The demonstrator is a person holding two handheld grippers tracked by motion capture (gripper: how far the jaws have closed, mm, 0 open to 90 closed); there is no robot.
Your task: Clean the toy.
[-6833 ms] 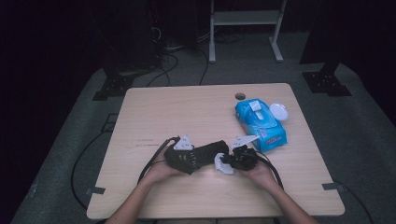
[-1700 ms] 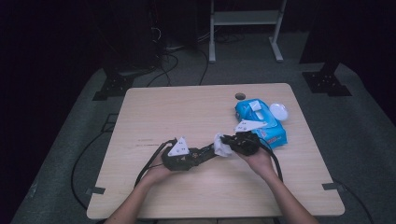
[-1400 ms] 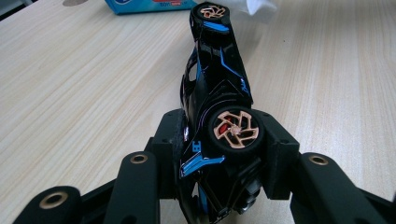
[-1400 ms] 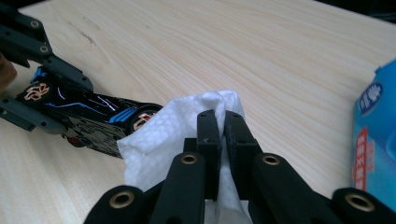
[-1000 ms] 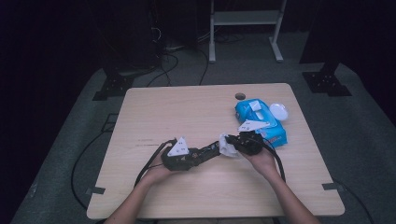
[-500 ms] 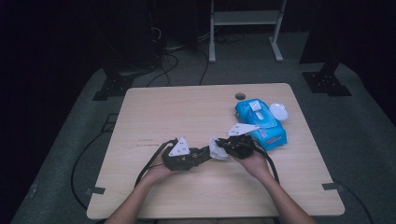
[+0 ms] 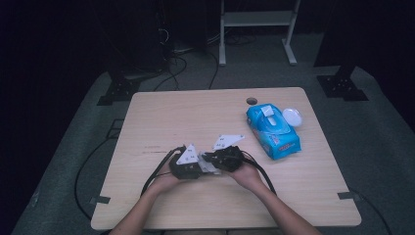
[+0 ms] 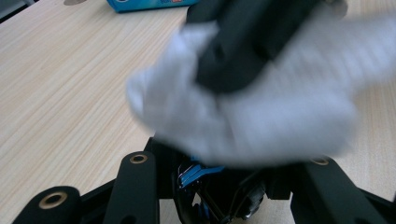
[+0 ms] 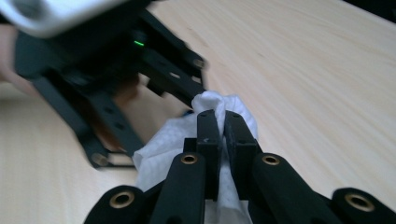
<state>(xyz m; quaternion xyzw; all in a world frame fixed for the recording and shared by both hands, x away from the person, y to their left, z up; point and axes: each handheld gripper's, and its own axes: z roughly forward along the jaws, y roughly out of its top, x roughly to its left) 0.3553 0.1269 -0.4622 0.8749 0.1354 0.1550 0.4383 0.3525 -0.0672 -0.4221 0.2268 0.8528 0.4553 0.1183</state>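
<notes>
The worktop (image 7: 161, 117) is seen as pale, matt wood-grain laminate, the wipe (image 9: 210, 105) as soft, crinkled white cloth-like paper, the right gripper (image 9: 223, 122) as matt black plastic set with brass-coloured rivets, and the wipe pack (image 7: 272, 130) as glossy blue plastic film.

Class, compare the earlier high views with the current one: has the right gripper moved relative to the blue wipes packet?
Yes. The right gripper, shut on a white wipe, has moved left, away from the blue wipes packet, toward the left gripper.

Wipe (image 7: 210, 165) between tools, pack (image 7: 272, 130) right
</notes>
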